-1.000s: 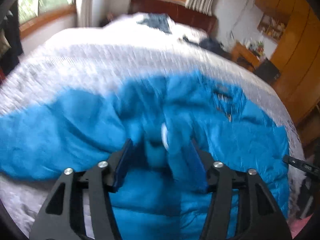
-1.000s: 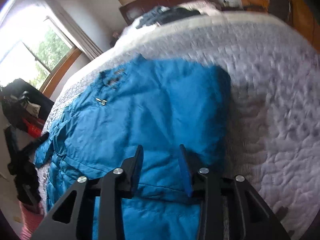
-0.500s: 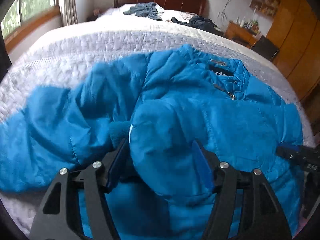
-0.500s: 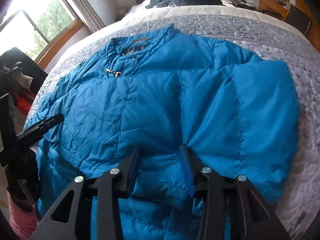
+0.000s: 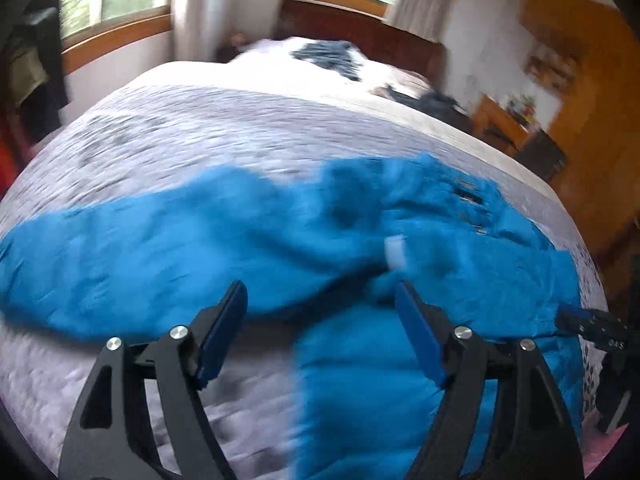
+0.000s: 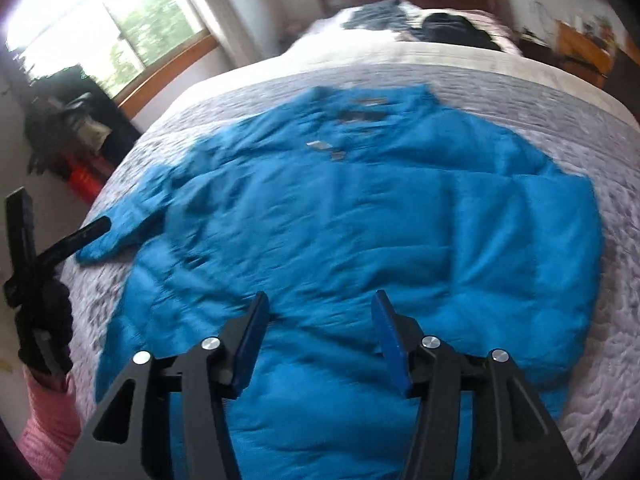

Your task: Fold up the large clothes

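Bed [image 6: 500, 76] with grey quilted cover carries everything; frames are motion-blurred, so fine detail is soft. Blue puffer jacket [image 6: 380, 220] lies spread flat on it, collar toward the headboard, hem toward the person. Body runs away from both tongs; one sleeve [image 5: 120, 248] stretches out sideways to the left, so its long axis lies across the left view. Other side of the jacket looks already squared off, no sleeve sticking out there, as far as I can tell. Left tongs [image 5: 320, 320] are spread wide and empty, hovering just short of the sleeve near where it joins the body. Right tongs [image 6: 318, 332] also spread and empty, over the hem. Small white tag [image 5: 394, 250] sits just beyond the left tongs. Judgement: sleeve fold comes next; left tongs are nearer, and need to travel left along the sleeve toward the cuff.
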Action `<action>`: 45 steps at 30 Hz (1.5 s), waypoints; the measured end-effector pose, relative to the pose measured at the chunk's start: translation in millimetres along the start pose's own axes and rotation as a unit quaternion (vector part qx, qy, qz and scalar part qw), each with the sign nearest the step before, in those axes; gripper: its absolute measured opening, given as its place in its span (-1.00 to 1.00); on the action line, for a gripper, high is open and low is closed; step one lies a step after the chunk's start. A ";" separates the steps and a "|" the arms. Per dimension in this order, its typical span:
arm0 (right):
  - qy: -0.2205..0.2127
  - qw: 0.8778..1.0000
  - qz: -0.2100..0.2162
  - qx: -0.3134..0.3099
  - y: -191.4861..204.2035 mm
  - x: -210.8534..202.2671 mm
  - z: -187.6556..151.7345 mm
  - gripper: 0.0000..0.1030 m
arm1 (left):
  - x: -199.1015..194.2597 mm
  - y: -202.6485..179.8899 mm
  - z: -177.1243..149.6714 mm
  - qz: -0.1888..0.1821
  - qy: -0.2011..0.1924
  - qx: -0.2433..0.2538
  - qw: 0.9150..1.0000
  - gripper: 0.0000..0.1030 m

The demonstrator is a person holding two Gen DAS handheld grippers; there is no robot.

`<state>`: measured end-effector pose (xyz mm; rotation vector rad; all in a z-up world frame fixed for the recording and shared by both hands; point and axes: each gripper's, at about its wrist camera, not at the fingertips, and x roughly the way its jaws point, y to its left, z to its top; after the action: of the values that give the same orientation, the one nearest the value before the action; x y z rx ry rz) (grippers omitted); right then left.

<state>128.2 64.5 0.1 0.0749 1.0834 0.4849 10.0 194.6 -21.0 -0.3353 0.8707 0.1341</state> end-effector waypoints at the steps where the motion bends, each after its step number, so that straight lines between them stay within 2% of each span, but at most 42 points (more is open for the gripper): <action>1: 0.006 1.000 0.007 -0.010 10.0 2.6 -1.1 0.06 | -3.9 15.4 -4.9 0.008 0.004 -0.014 1.000 0.51; 5: 0.024 0.999 0.018 -0.035 35.7 15.5 -3.9 0.06 | -12.1 83.0 -25.1 0.028 0.021 -0.087 0.996 0.51; 10: 0.028 0.999 0.005 -0.034 43.2 30.8 3.6 0.06 | -12.6 153.2 -36.9 0.023 0.012 -0.184 0.982 0.51; 14: 0.030 0.999 -0.014 -0.020 32.8 42.0 8.3 0.06 | -1.0 188.7 -27.4 0.006 -0.006 -0.235 0.972 0.46; 19: 0.033 0.999 -0.017 0.003 15.0 50.1 9.3 0.06 | 10.9 212.6 -12.3 -0.007 -0.028 -0.276 0.961 0.41; 20: 0.034 0.999 -0.015 0.006 12.9 50.9 9.6 0.06 | 12.8 213.3 -10.5 -0.005 -0.033 -0.281 0.959 0.40; 22: 0.035 0.999 -0.016 0.006 11.6 52.3 9.5 0.06 | 16.0 217.3 -4.9 0.008 -0.040 -0.283 0.958 0.25; 24: 0.036 0.999 -0.018 0.004 11.7 53.7 9.4 0.06 | 17.8 218.8 -3.2 0.026 -0.040 -0.286 0.957 -0.06; 25: 0.036 0.999 -0.019 0.003 11.9 54.3 9.4 0.06 | 18.1 220.8 -3.6 0.033 -0.043 -0.291 0.955 -0.14; 27: 0.035 0.999 -0.019 0.002 11.8 54.1 8.5 0.06 | 17.6 225.4 -3.1 0.033 -0.047 -0.297 0.953 -0.39; 30: 0.035 0.999 -0.019 0.004 12.1 53.1 8.3 0.06 | 10.7 225.6 -3.5 0.029 -0.063 -0.300 0.952 -0.64; 33: 0.032 0.999 -0.021 0.002 13.3 48.4 7.0 0.06 | -0.2 217.5 -0.5 0.034 -0.085 -0.285 0.954 -0.77; 38: 0.019 1.000 -0.024 0.004 8.9 32.5 5.1 0.06 | -23.9 186.6 13.0 0.033 -0.125 -0.249 0.960 -0.83; 45: -0.001 0.999 -0.040 0.017 -9.8 5.2 -2.4 0.06 | -57.8 109.5 34.0 -0.006 -0.169 -0.164 0.972 -0.85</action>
<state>131.4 57.4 -8.2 0.0609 1.0879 0.3945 -29.7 310.3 18.2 -0.6066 0.5059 0.3172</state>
